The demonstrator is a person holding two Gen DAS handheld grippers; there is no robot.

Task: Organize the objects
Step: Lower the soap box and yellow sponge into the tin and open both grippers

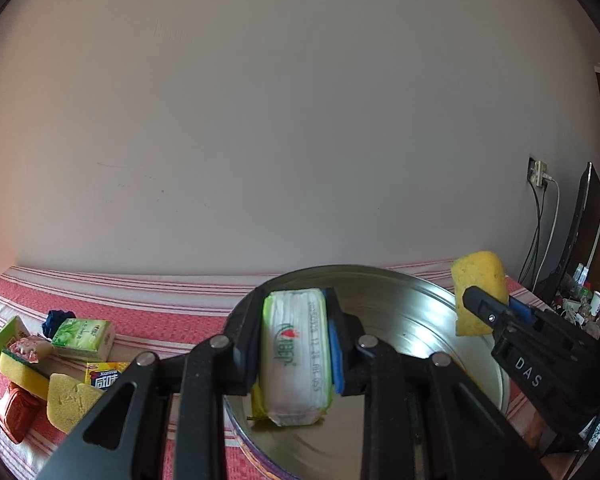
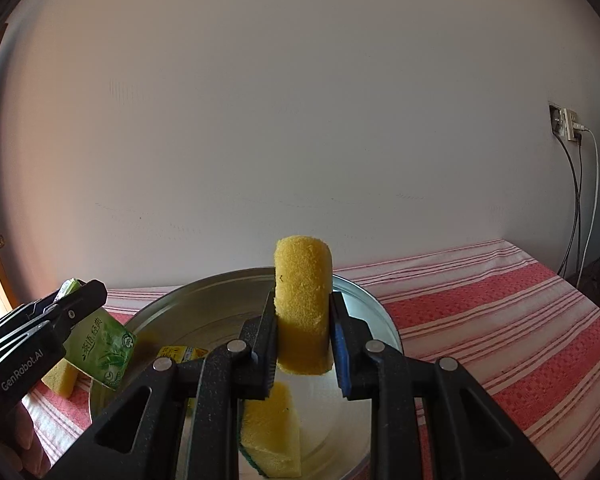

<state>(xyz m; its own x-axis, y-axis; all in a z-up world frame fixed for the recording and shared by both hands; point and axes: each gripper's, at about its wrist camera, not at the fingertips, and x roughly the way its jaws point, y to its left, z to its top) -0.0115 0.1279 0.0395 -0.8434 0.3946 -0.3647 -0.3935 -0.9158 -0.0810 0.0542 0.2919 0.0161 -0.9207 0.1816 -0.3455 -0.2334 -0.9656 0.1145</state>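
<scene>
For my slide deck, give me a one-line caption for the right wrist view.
Right gripper holds a yellow sponge above a metal tin; left gripper brings a tissue pack.

A round metal tin [image 1: 400,312] sits on the striped tablecloth [image 1: 148,300] near the back edge of the table. The left gripper [image 1: 296,344] holds a tissue pack [image 1: 296,356] above the tin's left part; the right gripper [image 2: 304,340] holds a sponge [image 2: 303,312] upright over the tin, and another sponge [image 2: 272,436] lies inside, below it. Toward the table's left edge lies a cluster: a tissue pack [image 1: 85,338], a sponge wedge [image 1: 70,404], a scouring sponge [image 1: 22,374], a snack box [image 1: 104,378] and a wrapped packet [image 1: 18,416].
</scene>
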